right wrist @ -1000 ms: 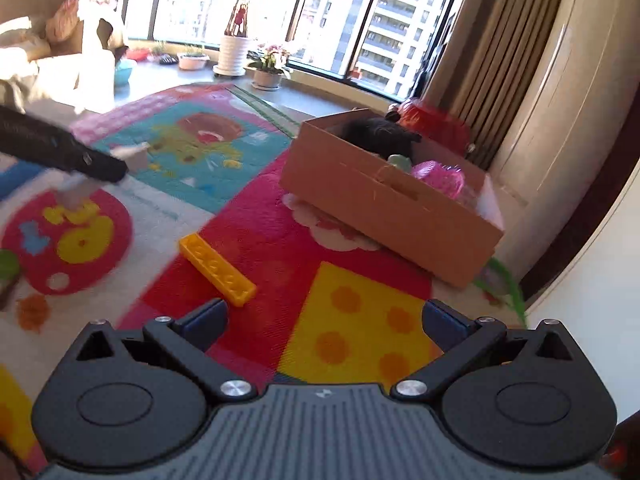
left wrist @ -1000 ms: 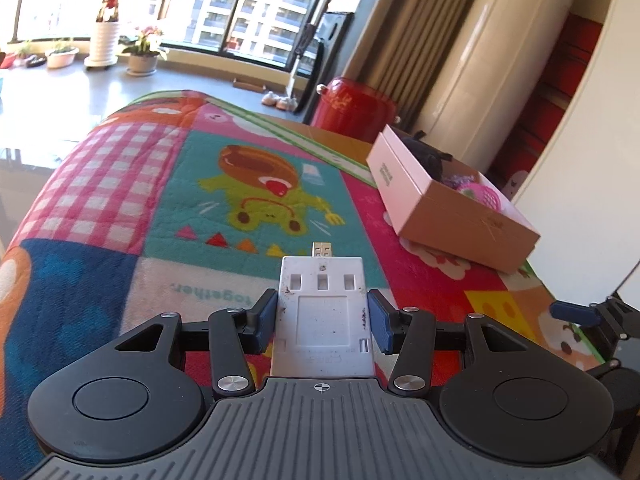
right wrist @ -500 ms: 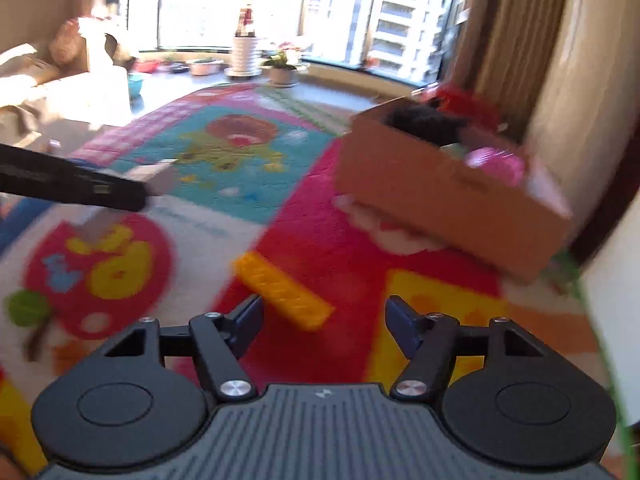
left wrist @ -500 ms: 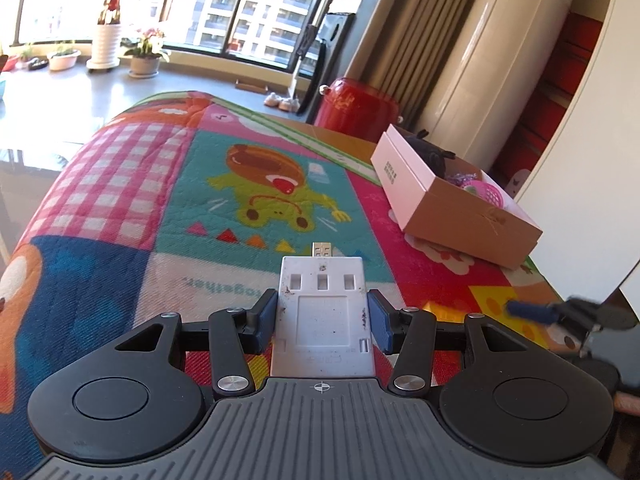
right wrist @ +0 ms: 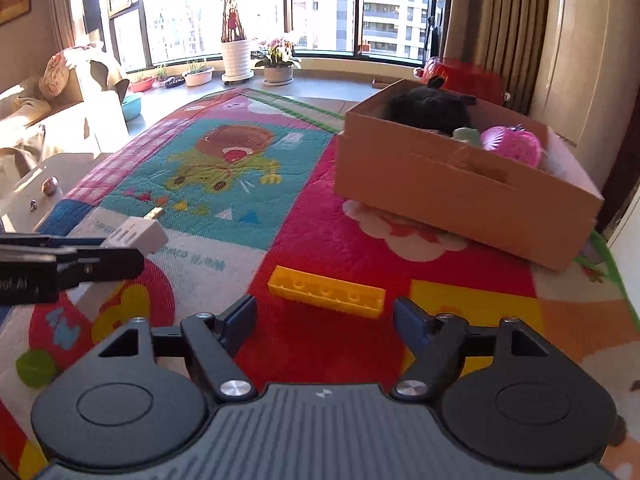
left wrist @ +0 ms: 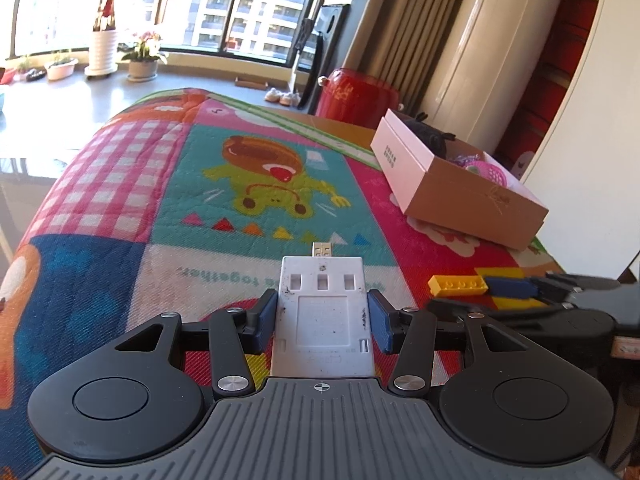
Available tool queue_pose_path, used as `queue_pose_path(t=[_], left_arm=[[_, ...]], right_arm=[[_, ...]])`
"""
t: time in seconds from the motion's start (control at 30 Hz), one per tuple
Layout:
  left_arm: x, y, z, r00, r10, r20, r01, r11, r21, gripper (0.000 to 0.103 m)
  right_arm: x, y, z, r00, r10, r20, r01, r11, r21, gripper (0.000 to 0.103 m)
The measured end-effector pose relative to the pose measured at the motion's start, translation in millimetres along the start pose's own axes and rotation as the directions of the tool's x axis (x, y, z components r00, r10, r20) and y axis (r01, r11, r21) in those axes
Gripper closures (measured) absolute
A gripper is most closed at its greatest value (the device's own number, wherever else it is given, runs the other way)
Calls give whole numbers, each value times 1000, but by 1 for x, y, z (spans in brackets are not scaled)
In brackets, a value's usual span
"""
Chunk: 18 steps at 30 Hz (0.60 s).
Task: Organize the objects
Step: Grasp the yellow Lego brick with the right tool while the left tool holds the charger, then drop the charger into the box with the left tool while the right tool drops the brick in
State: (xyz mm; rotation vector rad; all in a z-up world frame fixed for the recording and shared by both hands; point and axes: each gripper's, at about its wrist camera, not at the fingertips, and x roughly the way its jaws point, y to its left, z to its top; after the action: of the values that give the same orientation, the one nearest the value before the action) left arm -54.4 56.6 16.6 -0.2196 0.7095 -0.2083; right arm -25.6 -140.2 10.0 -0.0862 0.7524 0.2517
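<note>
My left gripper (left wrist: 322,320) is shut on a flat white USB adapter (left wrist: 322,320) with a metal plug at its tip, held above the colourful play mat (left wrist: 240,208). It also shows in the right wrist view (right wrist: 134,234). My right gripper (right wrist: 323,320) is open and empty, low over the mat, with a long yellow toy brick (right wrist: 326,291) lying just ahead between its fingers. The brick also shows in the left wrist view (left wrist: 458,284). A brown cardboard box (right wrist: 460,196) stands further back on the right, holding a black plush toy (right wrist: 428,110) and a pink ball (right wrist: 512,146).
A red stool (left wrist: 356,94) stands behind the box. Curtains and a white cabinet (left wrist: 584,152) rise at the right. Potted plants (right wrist: 236,56) line the window sill. A sofa (right wrist: 48,120) sits at the far left.
My right gripper has swung and moved down toward the yellow brick, which now lies just ahead between its fingers; its jaws narrowed, then opened somewhat. The left gripper still holds the adapter.
</note>
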Motion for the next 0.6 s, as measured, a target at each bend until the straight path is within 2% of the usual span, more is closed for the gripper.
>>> queue_pose_path(t=[0.03,0.13,0.3,0.4,0.47,0.53,0.6], left_arm=[[0,-1,0,1000,2,-4,-2,1000,3,50],[-1,-4,-1,1000,14,-11,-14,1000,19,50],[-2,-14,-4,999,7,-38,-5,999,51,50],[-7,-26,-1,997,-60,-53,64,995,81,50],[-13,-41,15,994,-108,-19,109,987,117,50],[-20,-65,42,989,-141,43,129,971,201,50],[-18,-90,73,976,-198,92,167,949,266,50]], right_arm=[[4,3,3,1000,-2,6,2,1000,0,28],[9,7,7,1000,-15,15,15,1000,-14,40],[-14,3,2,999,-18,42,20,998,-59,40],[-43,-10,-5,997,0,74,6,997,-72,40],[-62,-23,-10,994,-17,104,25,997,-75,40],[-79,-36,-12,990,-38,137,47,997,-68,40],[-92,-48,-13,983,-65,174,75,996,-53,40]])
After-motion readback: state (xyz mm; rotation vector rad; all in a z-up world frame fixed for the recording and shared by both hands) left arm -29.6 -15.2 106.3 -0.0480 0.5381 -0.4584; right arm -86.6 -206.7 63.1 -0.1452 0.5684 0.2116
